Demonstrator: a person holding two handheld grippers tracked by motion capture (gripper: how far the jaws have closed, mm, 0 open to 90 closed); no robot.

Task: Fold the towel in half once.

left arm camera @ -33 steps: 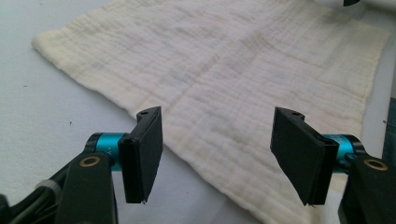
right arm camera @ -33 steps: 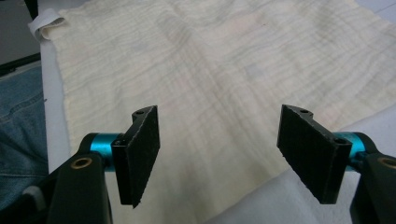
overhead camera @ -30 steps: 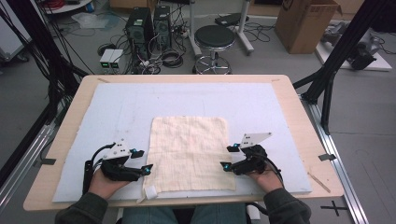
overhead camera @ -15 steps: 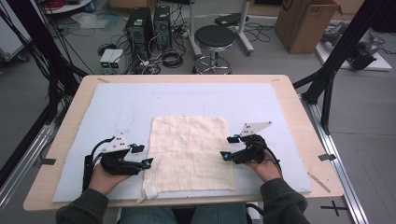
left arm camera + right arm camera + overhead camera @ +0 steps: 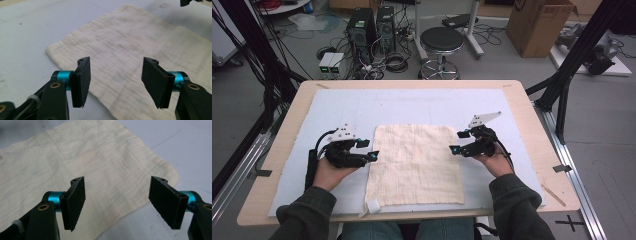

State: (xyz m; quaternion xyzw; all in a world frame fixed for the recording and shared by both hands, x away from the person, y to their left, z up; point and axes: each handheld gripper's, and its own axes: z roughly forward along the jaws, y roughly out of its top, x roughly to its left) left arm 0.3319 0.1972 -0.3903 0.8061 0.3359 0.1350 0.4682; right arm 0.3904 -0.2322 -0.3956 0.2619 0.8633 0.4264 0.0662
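A cream cloth [image 5: 414, 165] lies flat on the pale blue mat [image 5: 412, 102], near the table's front edge. My left gripper [image 5: 368, 150] hovers at the cloth's left edge and points toward it. Its jaws are open and have just been closing a little, with nothing between them. In the left gripper view the cloth [image 5: 130, 42] lies below and beyond that gripper [image 5: 120, 85]. My right gripper [image 5: 457, 142] hovers open at the cloth's right edge, near its far corner. In the right gripper view this gripper [image 5: 120, 205] has the cloth's edge [image 5: 75, 157] beneath it.
The mat covers most of a wooden table [image 5: 539, 145]. A small white tag [image 5: 373, 205] sticks out at the cloth's front left corner. Beyond the table stand a stool [image 5: 442, 40], computer cases [image 5: 372, 25] and a cardboard box [image 5: 542, 25].
Both hands have moved away from the table's front edge, farther along the cloth's two side edges, and have risen slightly. The cloth has not moved.
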